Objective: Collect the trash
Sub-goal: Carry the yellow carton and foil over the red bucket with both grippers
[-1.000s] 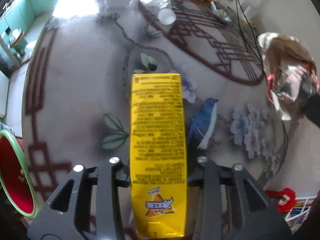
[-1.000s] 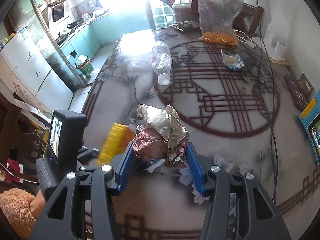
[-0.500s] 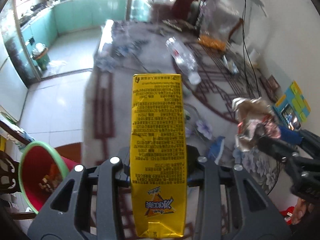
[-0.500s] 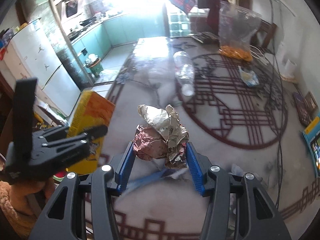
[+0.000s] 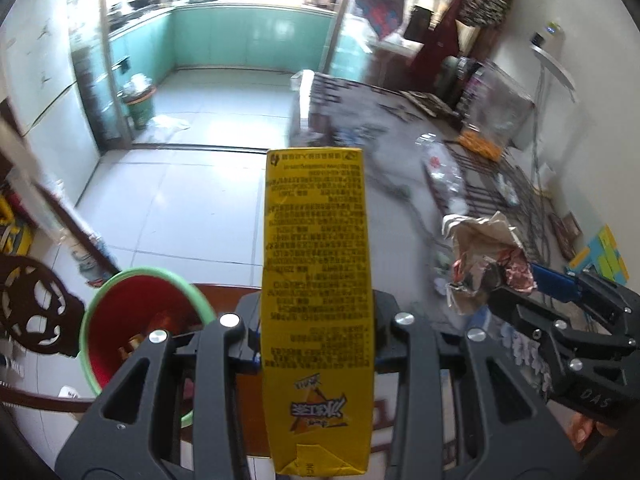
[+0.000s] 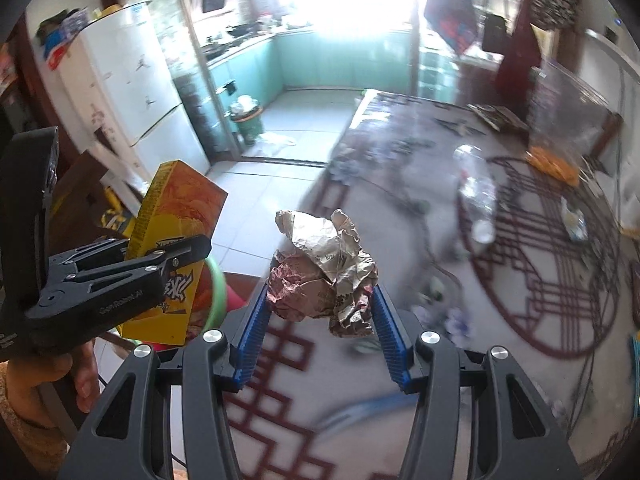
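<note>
While clamped: yellow carton (image 5: pixel 316 300), crumpled paper (image 6: pixel 324 272).

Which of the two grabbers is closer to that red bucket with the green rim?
Left. The left gripper, shut on the yellow carton, sits right beside the red bucket. The right gripper, shut on crumpled paper, is farther off, over the table.

bright window light floods teal kitchen cabinets (image 5: pixel 256 40), pale floor tiles (image 5: pixel 176 208) and a white fridge (image 6: pixel 132 80).
</note>
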`<state>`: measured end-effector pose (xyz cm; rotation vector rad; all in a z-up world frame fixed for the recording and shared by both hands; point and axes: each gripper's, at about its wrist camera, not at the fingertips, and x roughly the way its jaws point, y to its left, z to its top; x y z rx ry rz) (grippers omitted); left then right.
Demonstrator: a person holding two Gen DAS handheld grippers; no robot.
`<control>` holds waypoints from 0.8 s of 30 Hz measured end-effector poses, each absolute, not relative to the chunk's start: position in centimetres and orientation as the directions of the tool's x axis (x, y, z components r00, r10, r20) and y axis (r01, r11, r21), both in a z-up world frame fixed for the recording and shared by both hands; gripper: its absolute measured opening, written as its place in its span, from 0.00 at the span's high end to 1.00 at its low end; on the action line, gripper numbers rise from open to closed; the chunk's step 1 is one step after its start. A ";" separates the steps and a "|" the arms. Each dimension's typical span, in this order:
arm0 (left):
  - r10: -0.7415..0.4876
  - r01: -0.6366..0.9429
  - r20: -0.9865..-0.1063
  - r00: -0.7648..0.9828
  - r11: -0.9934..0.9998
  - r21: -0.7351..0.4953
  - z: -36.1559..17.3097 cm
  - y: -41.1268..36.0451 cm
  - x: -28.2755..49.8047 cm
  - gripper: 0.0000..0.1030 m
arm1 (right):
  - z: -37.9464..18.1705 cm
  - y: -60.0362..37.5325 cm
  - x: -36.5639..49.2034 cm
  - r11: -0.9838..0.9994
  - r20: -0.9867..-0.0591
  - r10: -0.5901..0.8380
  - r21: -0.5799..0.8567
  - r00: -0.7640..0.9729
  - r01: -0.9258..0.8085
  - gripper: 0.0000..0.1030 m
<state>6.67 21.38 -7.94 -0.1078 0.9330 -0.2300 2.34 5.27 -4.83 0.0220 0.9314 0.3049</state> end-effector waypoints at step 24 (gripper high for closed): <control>0.060 -0.362 -0.897 0.438 0.925 -0.115 -15.4 39.3 4.8 0.33 | -12.0 24.1 9.5 0.765 -0.822 0.501 0.274 0.271 -0.583 0.38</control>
